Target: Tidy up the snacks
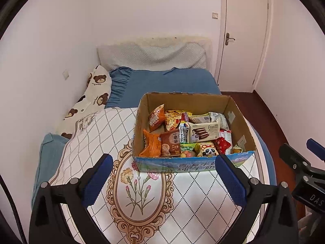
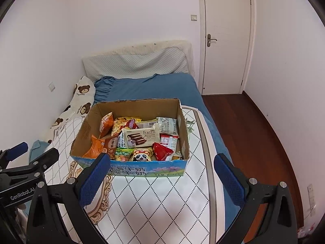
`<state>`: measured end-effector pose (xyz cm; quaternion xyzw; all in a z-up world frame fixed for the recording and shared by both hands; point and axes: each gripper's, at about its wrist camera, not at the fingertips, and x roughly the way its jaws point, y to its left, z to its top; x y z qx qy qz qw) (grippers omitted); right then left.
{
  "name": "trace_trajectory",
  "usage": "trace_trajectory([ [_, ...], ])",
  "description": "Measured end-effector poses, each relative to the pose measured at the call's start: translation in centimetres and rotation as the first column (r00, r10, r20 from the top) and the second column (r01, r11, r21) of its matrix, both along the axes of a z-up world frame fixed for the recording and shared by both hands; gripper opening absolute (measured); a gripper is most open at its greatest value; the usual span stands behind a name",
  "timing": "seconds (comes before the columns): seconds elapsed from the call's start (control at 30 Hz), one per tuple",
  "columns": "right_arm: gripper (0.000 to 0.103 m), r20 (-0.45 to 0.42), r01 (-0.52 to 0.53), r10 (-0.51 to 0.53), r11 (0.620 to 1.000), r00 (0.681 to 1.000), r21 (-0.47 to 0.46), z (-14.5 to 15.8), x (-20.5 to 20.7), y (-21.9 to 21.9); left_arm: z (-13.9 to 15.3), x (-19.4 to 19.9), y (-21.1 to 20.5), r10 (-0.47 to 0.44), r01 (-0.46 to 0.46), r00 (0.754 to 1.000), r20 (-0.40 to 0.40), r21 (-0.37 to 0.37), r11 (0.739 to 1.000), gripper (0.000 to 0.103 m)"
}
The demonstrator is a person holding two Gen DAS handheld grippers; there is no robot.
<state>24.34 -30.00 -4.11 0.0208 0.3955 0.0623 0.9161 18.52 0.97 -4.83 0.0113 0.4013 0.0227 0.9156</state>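
Observation:
An open cardboard box (image 1: 239, 120) (image 2: 183, 130) with a blue printed front stands on a white patterned cloth on the bed. It holds several snack packs: a Franzzi biscuit pack (image 1: 204, 132) (image 2: 140, 137), orange bags (image 1: 156, 117) (image 2: 106, 124), a panda pack (image 1: 208, 150) (image 2: 141, 155) and a red wrapper (image 1: 222, 144) (image 2: 161, 151). My left gripper (image 1: 163, 162) stands open just in front of the box, nothing between its fingers. My right gripper (image 2: 162, 162) is open too, level with the box's front wall.
The patterned cloth (image 1: 146, 193) (image 2: 162, 199) covers the near bed. A blue sheet (image 1: 168, 83) (image 2: 154, 87), a bear-print pillow (image 1: 95, 93) (image 2: 81, 99) and a padded headboard (image 1: 152, 55) lie beyond. A white door (image 1: 243, 40) (image 2: 225, 40) and wood floor (image 2: 249, 126) are at right.

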Motion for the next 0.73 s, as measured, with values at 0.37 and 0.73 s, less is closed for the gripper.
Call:
trace_trajectory([
  [0.37, 0.103, 0.002, -0.001, 0.001, 1.0, 1.0, 0.01, 0.19, -0.05, -0.19, 0.7, -0.57, -0.3, -0.003, 0.003, 1.0, 0.021, 0.001, 1.0, 0.103],
  [0.73, 0.103, 0.003, -0.006, 0.006, 1.0, 1.0, 0.014, 0.39, -0.01, -0.36, 0.89, -0.7, -0.16, 0.004, -0.004, 1.0, 0.026, -0.007, 1.0, 0.103],
])
